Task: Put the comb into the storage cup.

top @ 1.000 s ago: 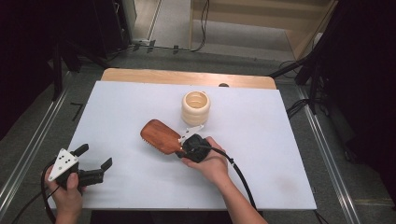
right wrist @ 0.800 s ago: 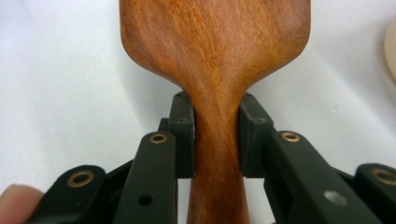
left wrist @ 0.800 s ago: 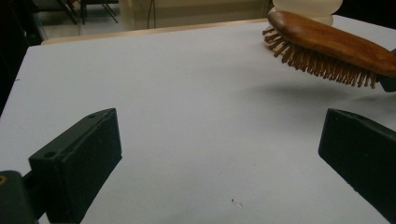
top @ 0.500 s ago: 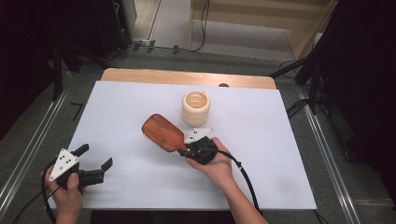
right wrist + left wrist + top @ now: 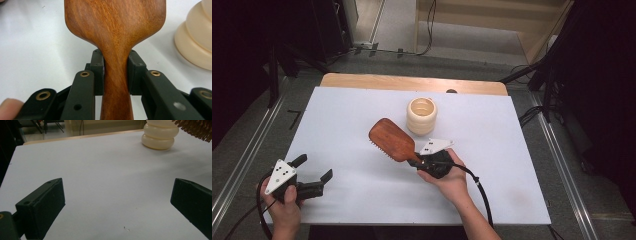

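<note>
Resting at the near left corner of the white surface [image 5: 362, 125], the left tool [image 5: 314, 172] sits in the person's left hand [image 5: 282, 207], jaws spread wide with nothing between them. In the left gripper view the bare surface lies between the two black jaws. Further right, a wooden hairbrush [image 5: 391, 140] is held above the surface, bristles down, its paddle head pointing up and left. The right tool [image 5: 419, 161], gripped by the right hand [image 5: 449, 180], pinches the brush at the neck where the handle meets the head; the right gripper view shows both jaws pressed against the wood. A cream ribbed cup [image 5: 422, 116] stands upright just beyond the brush head, apart from it.
</note>
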### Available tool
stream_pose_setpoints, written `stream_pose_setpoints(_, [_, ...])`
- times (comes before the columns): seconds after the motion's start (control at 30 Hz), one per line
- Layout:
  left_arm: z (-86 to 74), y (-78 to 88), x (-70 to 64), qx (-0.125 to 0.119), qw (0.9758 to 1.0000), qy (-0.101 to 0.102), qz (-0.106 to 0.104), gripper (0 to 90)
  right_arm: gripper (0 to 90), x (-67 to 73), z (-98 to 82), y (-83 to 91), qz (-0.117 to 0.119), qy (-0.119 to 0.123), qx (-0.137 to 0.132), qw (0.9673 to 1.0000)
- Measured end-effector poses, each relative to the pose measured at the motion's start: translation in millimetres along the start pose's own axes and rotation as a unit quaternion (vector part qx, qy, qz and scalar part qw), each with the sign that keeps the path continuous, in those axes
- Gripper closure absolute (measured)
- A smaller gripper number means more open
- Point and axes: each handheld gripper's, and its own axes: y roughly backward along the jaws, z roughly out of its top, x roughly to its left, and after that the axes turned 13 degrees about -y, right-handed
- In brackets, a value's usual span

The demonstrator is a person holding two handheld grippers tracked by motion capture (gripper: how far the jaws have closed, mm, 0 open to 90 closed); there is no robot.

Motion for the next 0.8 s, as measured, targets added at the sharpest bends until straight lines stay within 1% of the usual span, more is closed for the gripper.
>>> stream_pose_setpoints(0.1, [0.9, 1.3, 0.6, 0.003, 1.0, 0.003, 0.004, 0.0, 70.0, -2.4, -4.1, 3.6, 0.0, 0.002, -0.011, 0.9999])
stream_pose_setpoints(0.13, [1.3, 1.7, 0.9, 0.004, 1.0, 0.001, 0.006, 0.0, 70.0, -2.9, -5.6, 5.0, 0.001, -0.001, -0.012, 0.9999])
stream_pose_setpoints(0.17, [1.6, 1.8, 0.9, 0.006, 1.0, 0.001, 0.006, 0.0, 70.0, -3.7, -7.0, 6.0, 0.0, 0.001, -0.015, 0.9999])
stream_pose_setpoints(0.43, [6.4, -0.2, -2.1, 0.01, 0.9999, -0.005, 0.006, 0.0, 70.0, -7.9, -14.8, 18.3, -0.001, 0.0, -0.035, 0.9994])
stream_pose_setpoints(0.47, [7.8, -0.8, -3.5, 0.009, 0.9999, -0.008, 0.009, 0.0, 70.0, -8.4, -15.5, 19.7, -0.001, 0.0, -0.038, 0.9993])
stream_pose_setpoints(0.6, [14.6, -3.6, -9.3, 0.009, 0.9998, -0.014, 0.01, 0.0, 70.0, -11.3, -19.1, 25.3, 0.002, -0.001, -0.047, 0.9989])
stream_pose_setpoints(0.7, [19.6, -5.5, -14.0, 0.003, 0.9999, -0.01, 0.004, 0.0, 69.9, -13.6, -23.6, 29.1, 0.003, -0.005, -0.055, 0.9984])
stream_pose_setpoints(0.73, [22.5, -6.1, -16.3, 0.004, 0.9999, -0.011, 0.004, 0.0, 70.0, -15.1, -26.8, 31.4, 0.004, -0.008, -0.06, 0.9981])
stream_pose_setpoints(0.77, [24.3, -6.8, -17.7, 0.003, 0.9999, -0.01, 0.003, 0.0, 70.0, -15.1, -26.8, 31.4, 0.004, -0.008, -0.06, 0.9981])
stream_pose_setpoints(0.8, [27.0, -7.8, -19.6, 0.001, 0.9999, -0.011, -0.002, 0.0, 69.9, -15.7, -28.1, 32.3, 0.004, -0.009, -0.061, 0.9981])
